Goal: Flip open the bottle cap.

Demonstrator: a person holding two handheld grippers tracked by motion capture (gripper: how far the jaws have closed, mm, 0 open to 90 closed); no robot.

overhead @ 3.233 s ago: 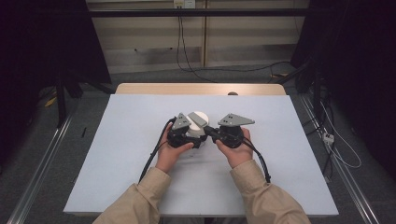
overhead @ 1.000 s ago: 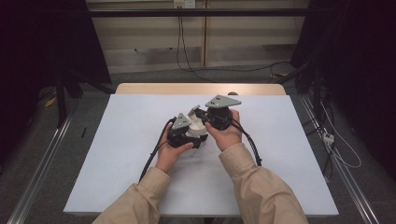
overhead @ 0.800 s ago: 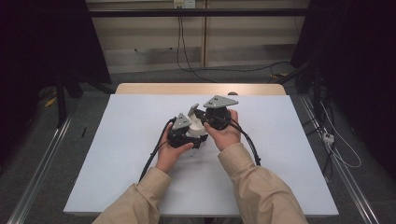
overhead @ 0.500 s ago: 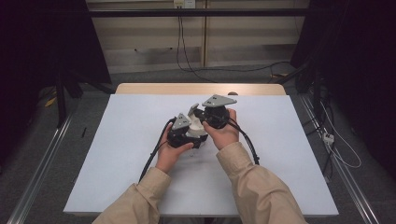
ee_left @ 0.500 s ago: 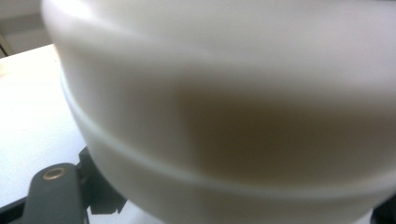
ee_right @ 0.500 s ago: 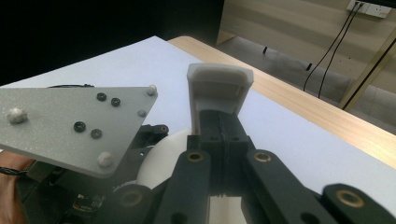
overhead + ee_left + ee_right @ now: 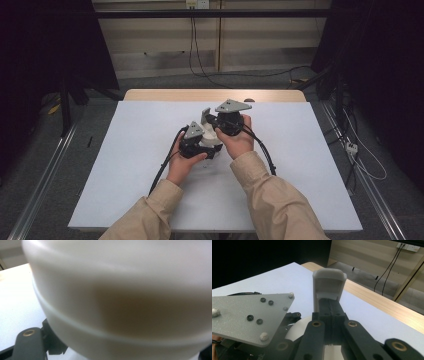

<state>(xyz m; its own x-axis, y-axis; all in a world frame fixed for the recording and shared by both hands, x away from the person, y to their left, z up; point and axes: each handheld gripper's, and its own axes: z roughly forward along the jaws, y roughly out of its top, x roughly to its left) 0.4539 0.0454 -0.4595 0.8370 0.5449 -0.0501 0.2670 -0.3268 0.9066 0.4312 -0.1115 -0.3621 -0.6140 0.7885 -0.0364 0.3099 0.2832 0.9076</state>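
Both forearms, in tan sleeves, come in from the near edge of the white-topped table (image 7: 125, 165) and meet near its middle. The left hand (image 7: 182, 162) lies low, close to the tabletop, wrapped round the left gripper (image 7: 200, 142), which points across toward the other hand. The right hand (image 7: 239, 142) sits a little higher and farther from the person, carrying the right gripper (image 7: 212, 120) with its grey three-cornered plate (image 7: 232, 106) on top and its jaws aimed leftward and away.

The left gripper's jaws are drawn in close on a round, smooth white plastic container (image 7: 125, 297) — in the left gripper view its banded side wall looms so near that it is blurred, with one black jaw showing at the lower left. In the high view the container (image 7: 207, 137) sits between the two grippers, just above the table surface.

The right gripper's black jaws are pressed fully together on the lower edge of a flat white plastic tab with a rounded top (image 7: 329, 283), holding it upright; in the high view that tab (image 7: 205, 116) stands just above the container. Whether it is joined to the container cannot be told.

A pale wooden strip (image 7: 210, 95) edges the table's far side — beyond it, black cables (image 7: 192, 50) hang down a light wall panel. Each gripper's own cable trails back along the tabletop.
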